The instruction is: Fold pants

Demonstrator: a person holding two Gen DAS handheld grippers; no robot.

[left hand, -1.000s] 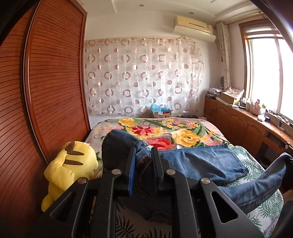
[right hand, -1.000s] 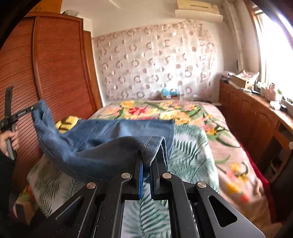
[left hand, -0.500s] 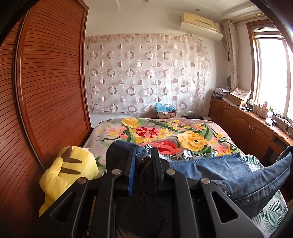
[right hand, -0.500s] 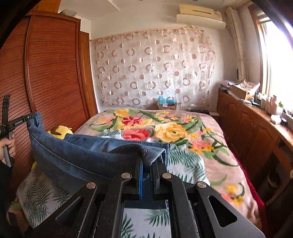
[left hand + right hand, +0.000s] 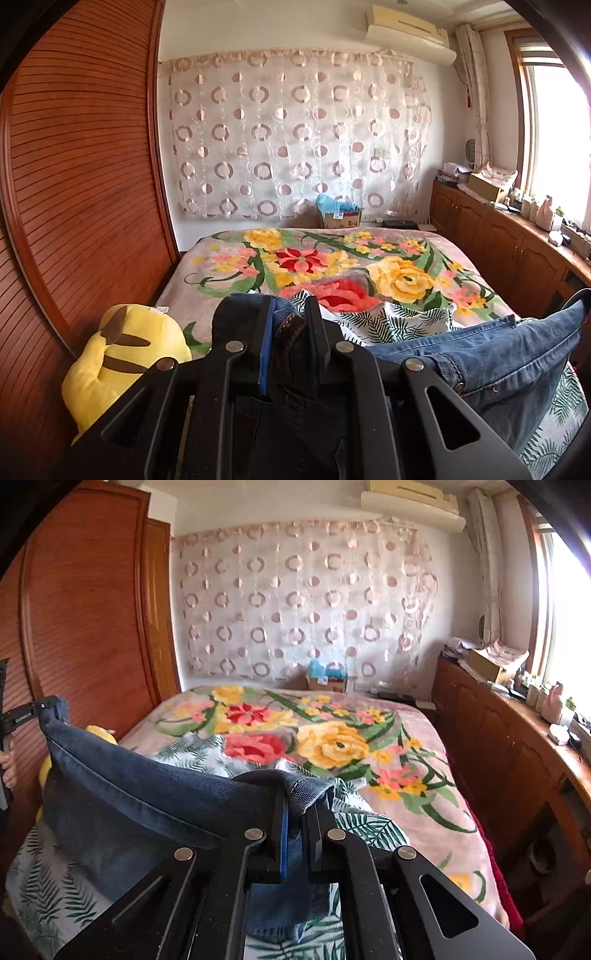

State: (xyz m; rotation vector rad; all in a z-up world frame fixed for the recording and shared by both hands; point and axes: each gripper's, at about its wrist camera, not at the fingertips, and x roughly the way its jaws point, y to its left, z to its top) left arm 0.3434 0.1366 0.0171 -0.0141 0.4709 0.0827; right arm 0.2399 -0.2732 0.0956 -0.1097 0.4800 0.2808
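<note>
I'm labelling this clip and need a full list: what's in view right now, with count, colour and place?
jeans: one, blue denim, held up over the bed between both grippers
floral blanket: one, pink with yellow and red flowers, on the bed
leaf-print sheet: one, white and green, near end of bed
plush toy: one, yellow, left bed edge by the wardrobe
wardrobe: one, brown wood, left
curtain: one, sheer, ring pattern, far wall
air conditioner: one, cream, above curtain
cardboard box: one, behind bed
cabinets: brown, under window
left gripper: black, shut on waistband
right gripper: black, shut on hem
</note>
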